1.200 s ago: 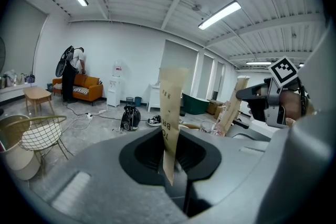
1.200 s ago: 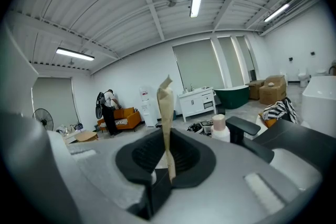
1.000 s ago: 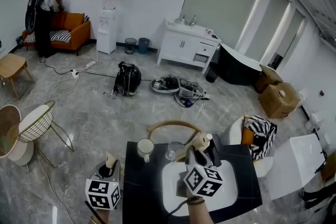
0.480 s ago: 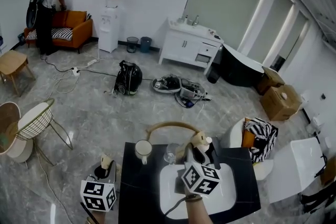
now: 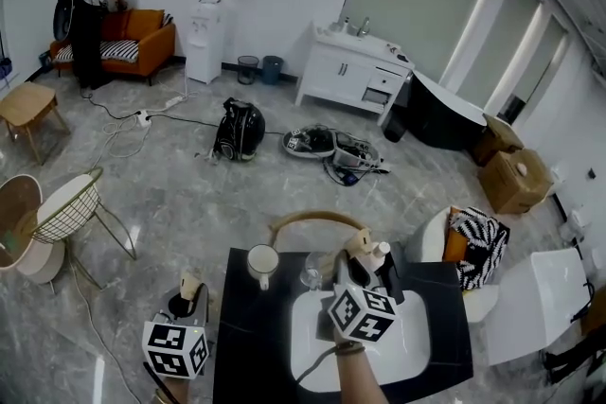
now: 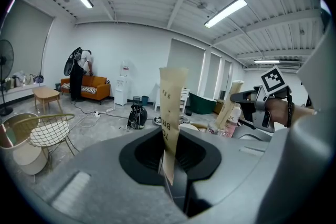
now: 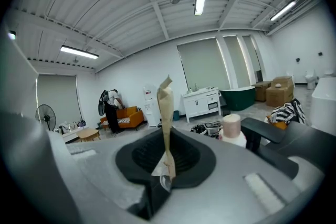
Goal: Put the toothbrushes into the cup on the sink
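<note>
Toothbrush [image 6: 172, 113] in paper sleeve pinched by left tongs [image 6: 175, 178], second toothbrush [image 7: 166, 118] by right tongs [image 7: 165, 176]; cup [image 5: 262, 265] at right's nine o'clock. Best lower each upright, inside the rim.

"Where does the head view look from?"

"High over the dark counter [image 5: 251, 345], facing forward and steeply down. It takes in the whole floor as far as the back wall."

"And the two gripper views?"

"Each sits low, close behind its own jaws, and looks level into the room. The left gripper view also faces across the counter's near edge and catches the right gripper [image 6: 239, 97] close by."

"What do they share?"

"All three see the orange sofa [image 5: 142, 38] and the water cooler [image 5: 206, 33] against the back wall."
</note>
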{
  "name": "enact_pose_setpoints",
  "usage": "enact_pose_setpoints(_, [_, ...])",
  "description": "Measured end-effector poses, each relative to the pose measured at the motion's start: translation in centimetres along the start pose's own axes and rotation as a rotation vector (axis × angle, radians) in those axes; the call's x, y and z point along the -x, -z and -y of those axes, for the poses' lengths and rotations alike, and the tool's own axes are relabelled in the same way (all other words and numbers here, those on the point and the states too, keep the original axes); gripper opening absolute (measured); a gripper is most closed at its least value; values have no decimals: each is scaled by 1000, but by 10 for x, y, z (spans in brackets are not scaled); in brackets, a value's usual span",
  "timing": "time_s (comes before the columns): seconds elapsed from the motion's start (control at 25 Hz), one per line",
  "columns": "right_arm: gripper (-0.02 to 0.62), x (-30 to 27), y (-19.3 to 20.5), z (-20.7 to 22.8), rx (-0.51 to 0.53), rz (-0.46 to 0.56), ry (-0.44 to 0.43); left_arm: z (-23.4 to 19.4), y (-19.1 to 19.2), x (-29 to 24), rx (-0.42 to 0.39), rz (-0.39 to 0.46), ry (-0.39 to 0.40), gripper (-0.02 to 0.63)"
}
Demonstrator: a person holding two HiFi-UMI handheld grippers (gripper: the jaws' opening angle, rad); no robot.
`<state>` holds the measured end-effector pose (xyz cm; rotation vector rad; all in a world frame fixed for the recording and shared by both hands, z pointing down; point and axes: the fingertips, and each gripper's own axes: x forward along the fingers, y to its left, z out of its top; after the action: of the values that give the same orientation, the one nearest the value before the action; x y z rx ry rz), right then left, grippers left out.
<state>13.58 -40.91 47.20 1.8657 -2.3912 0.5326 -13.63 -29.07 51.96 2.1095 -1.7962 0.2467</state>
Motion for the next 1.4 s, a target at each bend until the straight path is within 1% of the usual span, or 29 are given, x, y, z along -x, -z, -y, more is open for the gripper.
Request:
enact_pose_setpoints(0.32, [28, -9, 15, 6, 0, -27, -8, -4, 8, -2, 9, -10, -12, 40])
enact_pose_setpoints(0.92, [28, -23, 40, 11, 2, -59, -5, -2, 14, -13, -1, -34, 7, 40])
enact_pose_setpoints(1.2, [29, -25, 47, 6, 51, -68, 16, -6, 15, -11, -5, -39, 8, 40])
enact_pose_setpoints(1.32, [32, -26, 51, 5, 76, -82, 13, -6, 16, -12, -5, -40, 9, 40])
enact_pose_setpoints(1.4, [54, -26, 55, 5, 82, -90, 17, -6, 18, -12, -5, -42, 12, 40])
